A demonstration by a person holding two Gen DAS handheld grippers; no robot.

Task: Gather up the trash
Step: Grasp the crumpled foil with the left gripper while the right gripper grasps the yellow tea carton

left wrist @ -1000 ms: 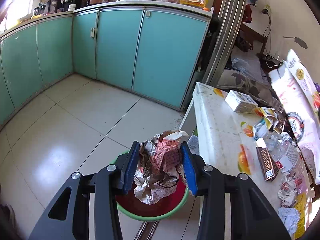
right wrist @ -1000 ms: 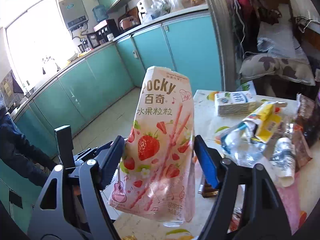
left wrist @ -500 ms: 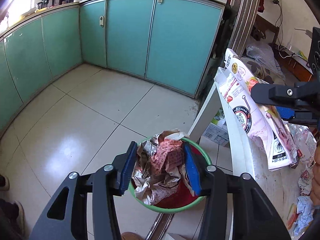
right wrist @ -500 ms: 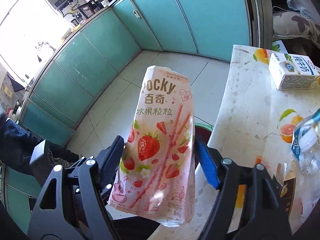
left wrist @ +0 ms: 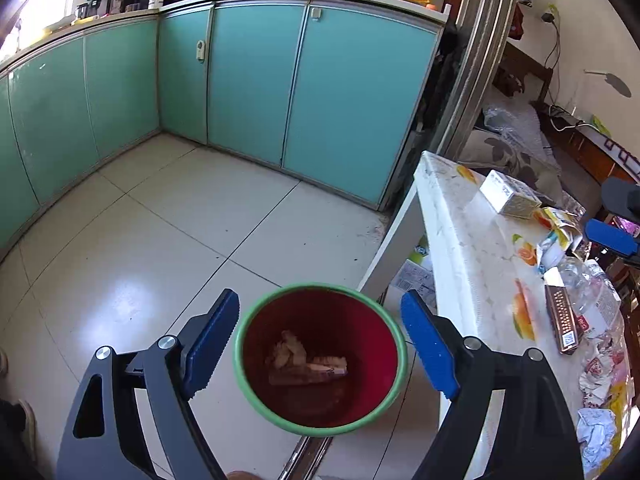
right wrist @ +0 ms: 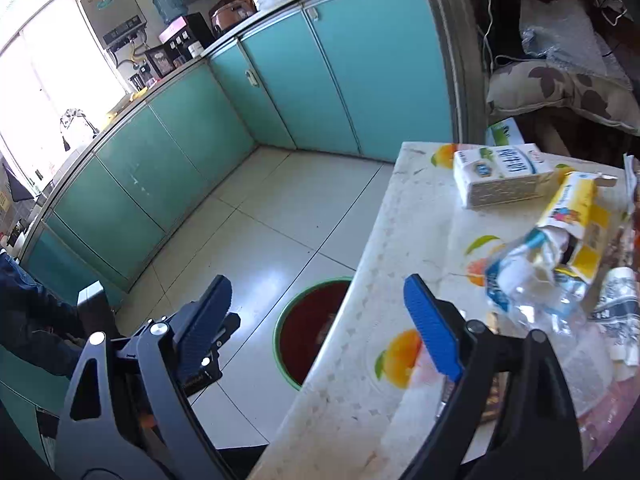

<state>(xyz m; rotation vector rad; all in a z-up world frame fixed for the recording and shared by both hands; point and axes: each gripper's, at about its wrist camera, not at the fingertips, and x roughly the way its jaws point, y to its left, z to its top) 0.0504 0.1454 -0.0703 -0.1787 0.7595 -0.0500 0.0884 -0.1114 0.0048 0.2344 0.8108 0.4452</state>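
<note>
1. The left gripper [left wrist: 320, 344] hangs over the bin [left wrist: 394, 344], a red pail with a green rim that stands on the tiled floor [left wrist: 160, 240] just beside the bench [left wrist: 460, 240].
2. Its jaws have just been opening and now stand wide apart, released, with nothing between the blue pads [left wrist: 210, 338]; the bin's mouth shows in the gap below them.
3. Crumpled wrappers [left wrist: 306, 364] lie at the bottom of the bin.
4. The right gripper [right wrist: 320, 328] points down over the near edge of the bench [right wrist: 360, 340], one finger over the floor and the other over the benchtop.
5. Its jaws have also just been opening and are spread wide, released, gripping nothing.
6. From the right wrist view the bin [right wrist: 288, 320] sits on the floor below, partly hidden by the bench edge.
7. More trash is on the bench: a white carton with blue print [right wrist: 500, 180], a torn yellow box [right wrist: 576, 216], and a crushed clear plastic bottle [right wrist: 532, 284] touching the yellow box.
8. In the left wrist view a brown wrapper bar [left wrist: 562, 320] and crumpled paper [left wrist: 596, 432] lie nearer the bench's close end.
9. Teal cabinets [left wrist: 248, 80] line the walls behind the floor.
10. A dark sleeve [right wrist: 28, 320] shows at the left edge of the right wrist view.
</note>
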